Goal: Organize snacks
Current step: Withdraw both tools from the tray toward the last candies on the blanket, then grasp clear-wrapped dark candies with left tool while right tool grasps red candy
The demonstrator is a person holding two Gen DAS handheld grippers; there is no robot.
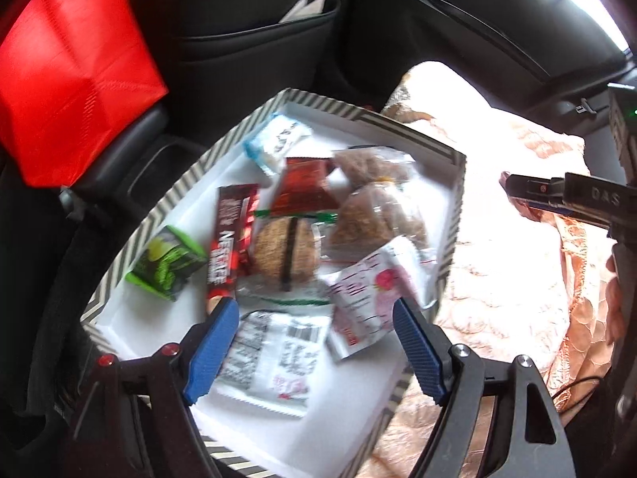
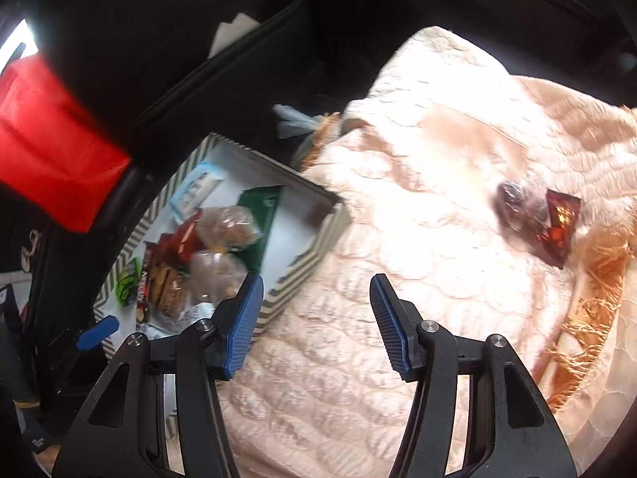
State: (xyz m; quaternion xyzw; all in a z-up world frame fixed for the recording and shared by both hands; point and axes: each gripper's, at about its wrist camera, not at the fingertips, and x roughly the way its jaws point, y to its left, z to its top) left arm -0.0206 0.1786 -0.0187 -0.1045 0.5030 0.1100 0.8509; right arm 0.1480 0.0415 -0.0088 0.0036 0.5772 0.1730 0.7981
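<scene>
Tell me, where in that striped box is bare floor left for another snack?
Bare white floor lies along the box far wall beyond the blue-white packet, and in the near-left corner below the green packet. The middle and right side are piled.

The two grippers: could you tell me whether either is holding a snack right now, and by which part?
Nothing is held. The left gripper hangs open above the snack box; the right gripper is open over the quilt.
</scene>
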